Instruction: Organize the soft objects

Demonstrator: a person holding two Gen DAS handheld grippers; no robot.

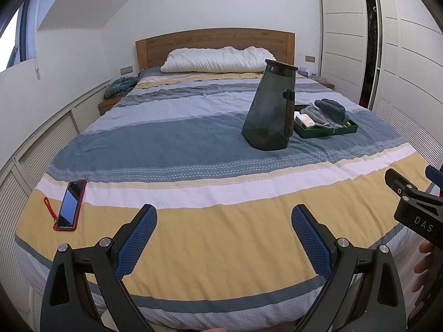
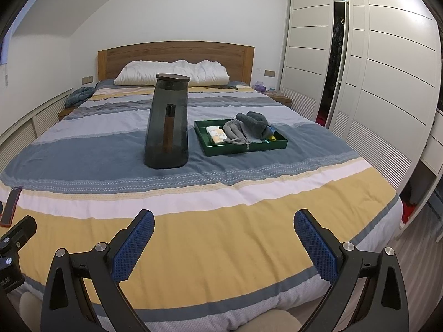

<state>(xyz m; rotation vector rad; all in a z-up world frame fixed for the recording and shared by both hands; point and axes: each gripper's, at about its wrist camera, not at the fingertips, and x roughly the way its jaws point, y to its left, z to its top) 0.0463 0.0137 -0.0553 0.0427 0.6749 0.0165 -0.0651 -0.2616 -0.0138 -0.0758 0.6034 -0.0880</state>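
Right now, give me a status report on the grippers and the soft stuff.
Left gripper open, empty. Right gripper open, empty. Soft items piled in green tray on bed. Tall pitcher stands left of tray.

Both tongs, left (image 1: 224, 238) and right (image 2: 224, 242), stand wide apart above the bare near end of the bed (image 2: 221, 238). Ahead, the tall dark pitcher (image 2: 167, 121) stands upright just left of the green tray (image 2: 221, 150). A phone (image 1: 70, 206) lies near the left edge.

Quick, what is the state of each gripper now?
Left gripper: open, holding nothing.
Right gripper: open, holding nothing.
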